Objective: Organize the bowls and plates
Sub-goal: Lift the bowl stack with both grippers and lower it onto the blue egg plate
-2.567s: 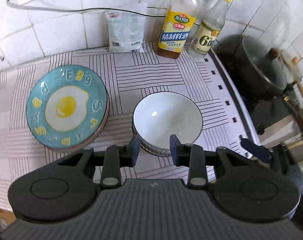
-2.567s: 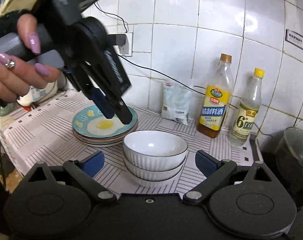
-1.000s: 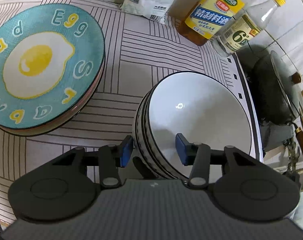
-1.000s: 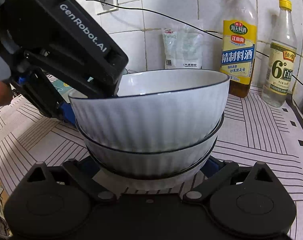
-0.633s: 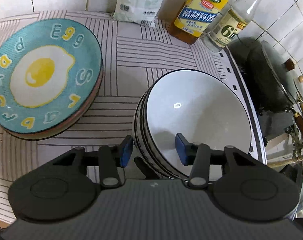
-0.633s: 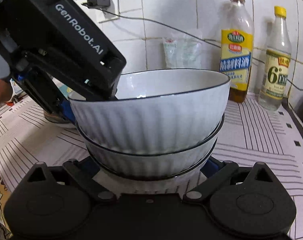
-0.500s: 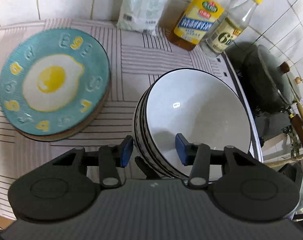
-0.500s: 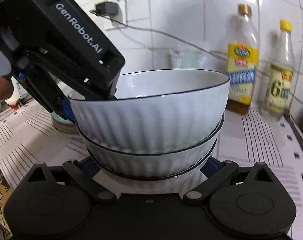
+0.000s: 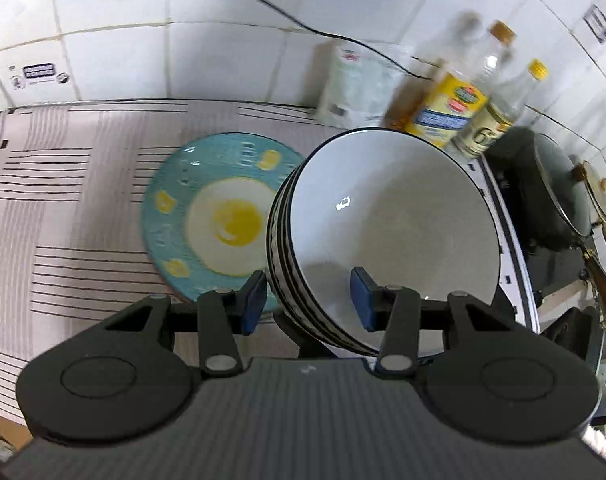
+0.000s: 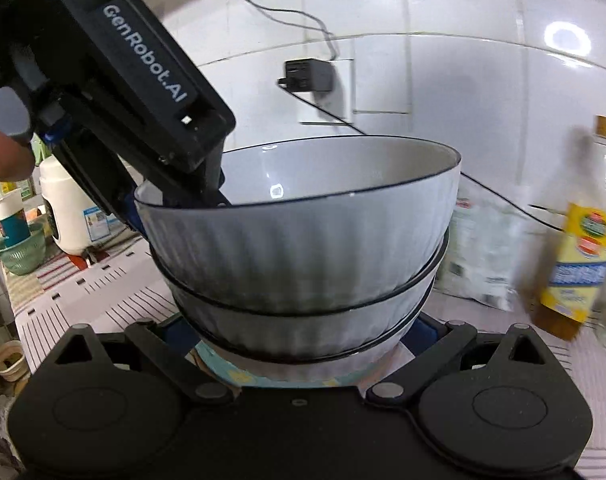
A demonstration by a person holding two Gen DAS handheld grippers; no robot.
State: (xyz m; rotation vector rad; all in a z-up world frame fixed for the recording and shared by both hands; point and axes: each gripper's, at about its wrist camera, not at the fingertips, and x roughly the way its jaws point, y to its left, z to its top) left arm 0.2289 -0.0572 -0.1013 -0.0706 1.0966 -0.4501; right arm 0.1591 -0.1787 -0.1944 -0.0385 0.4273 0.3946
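Observation:
A stack of white ribbed bowls (image 9: 395, 224) with dark rims hangs in the air, tilted a little. My left gripper (image 9: 308, 304) is shut on the stack's near rim, one blue pad outside and one inside the top bowl. My right gripper (image 10: 301, 344) is shut on the lower bowls (image 10: 303, 320) from both sides, its pads mostly hidden behind them. In the right wrist view the left gripper (image 10: 207, 192) reaches down over the rim at the left. The teal fried-egg plate (image 9: 207, 216) tops a plate stack on the mat, partly beneath the bowls; its edge (image 10: 239, 376) shows under them.
A striped mat (image 9: 63, 200) covers the counter. Against the tiled wall stand a white bag (image 9: 355, 88) and two bottles (image 9: 443, 116). A dark lidded wok (image 9: 551, 200) sits at the right. A plug (image 10: 307, 74), a white jar (image 10: 67, 208) and a green basket (image 10: 21, 252) lie left.
The bowl stack has risen off the mat and travelled left, now overlapping the egg plate. Both grippers kept their hold throughout.

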